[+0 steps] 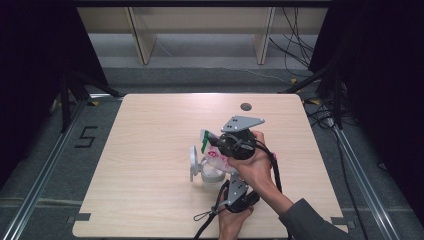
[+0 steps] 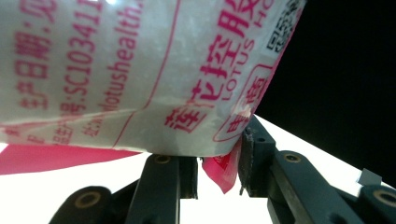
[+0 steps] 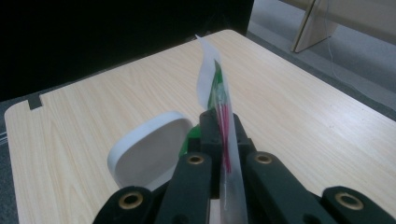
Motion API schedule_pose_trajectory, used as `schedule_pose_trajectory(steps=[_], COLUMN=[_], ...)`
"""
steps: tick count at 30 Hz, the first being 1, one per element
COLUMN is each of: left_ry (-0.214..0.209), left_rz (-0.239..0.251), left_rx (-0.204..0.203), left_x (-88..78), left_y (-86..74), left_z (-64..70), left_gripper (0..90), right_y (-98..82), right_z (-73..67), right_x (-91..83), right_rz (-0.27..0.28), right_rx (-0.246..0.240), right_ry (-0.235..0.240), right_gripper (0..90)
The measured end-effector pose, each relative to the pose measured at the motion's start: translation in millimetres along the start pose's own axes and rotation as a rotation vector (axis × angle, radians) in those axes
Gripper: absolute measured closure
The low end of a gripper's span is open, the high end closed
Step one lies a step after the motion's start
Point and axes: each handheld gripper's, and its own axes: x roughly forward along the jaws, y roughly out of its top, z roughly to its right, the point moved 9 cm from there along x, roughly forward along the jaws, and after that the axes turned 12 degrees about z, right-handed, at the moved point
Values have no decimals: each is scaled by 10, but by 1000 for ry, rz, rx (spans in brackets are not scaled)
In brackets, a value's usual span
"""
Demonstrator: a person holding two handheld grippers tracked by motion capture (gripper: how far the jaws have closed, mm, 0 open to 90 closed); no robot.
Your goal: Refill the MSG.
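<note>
Left gripper [image 1: 227,186] nearest, low at desk [image 1: 150,150] front edge, clamped on bag's [image 2: 140,70] lower corner. Right gripper [image 1: 216,141] beyond, wrist bent leftward, shut on bag's top edge. Bag raised over white container [image 1: 210,172], lid [image 3: 149,149] open alongside.

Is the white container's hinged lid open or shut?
Open. The lid stands up on edge beside the white container in the high view; the right gripper view shows its round lid upright, left of the jaws.
</note>
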Motion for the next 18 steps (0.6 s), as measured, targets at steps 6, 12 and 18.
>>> schedule_pose_trajectory(steps=[6, 12, 18], left_ry=[0, -2, -1], left_rz=[-1, 0, 4], left_rx=[2, -2, -5], left_x=[0, 1, 0], left_y=[0, 1, 5], left_z=[0, 1, -6], left_gripper=[712, 713, 714], right_y=[3, -4, -5], right_z=[10, -5, -9], right_x=[-3, 16, 26], right_rz=[0, 1, -2], right_rx=[-1, -11, -4], right_ry=[-2, -4, 2], right_gripper=[900, 900, 900])
